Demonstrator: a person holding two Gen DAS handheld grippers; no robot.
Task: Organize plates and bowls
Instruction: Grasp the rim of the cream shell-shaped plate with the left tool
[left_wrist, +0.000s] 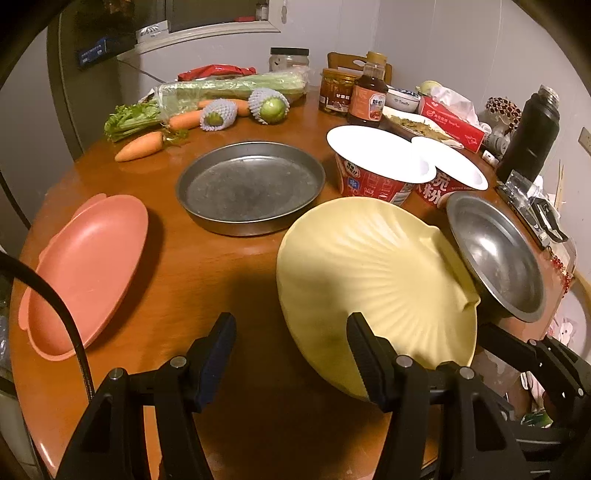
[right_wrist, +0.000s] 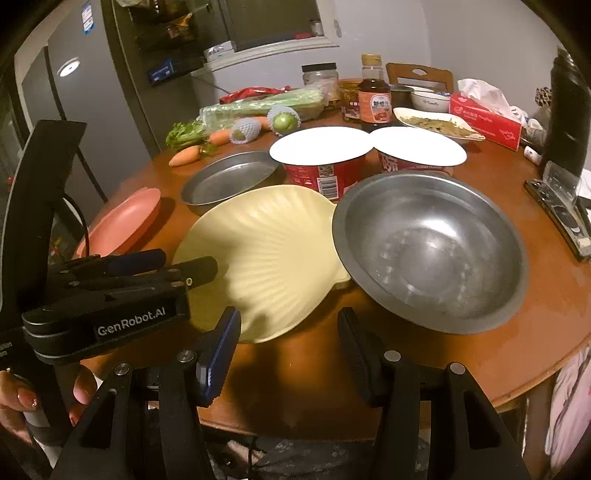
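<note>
pale wall (left_wrist: 461, 44), grey fridge (right_wrist: 74, 110), wooden chair (right_wrist: 419, 75)

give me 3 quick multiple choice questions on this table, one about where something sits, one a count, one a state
1. What does the steel bowl overlap?
A. the yellow shell plate
B. the pink plate
C. the metal pan

2. How many red noodle cups are there?
A. one
B. two
C. four

3. The right tool is:
A. gripping the steel bowl
B. clamped on a carrot
C. open and empty

Answers:
1 A, the bowl's rim lies over the yellow plate's edge.
2 B, one noodle cup stands beside the second cup.
3 C, only bare table shows between its fingers.
</note>
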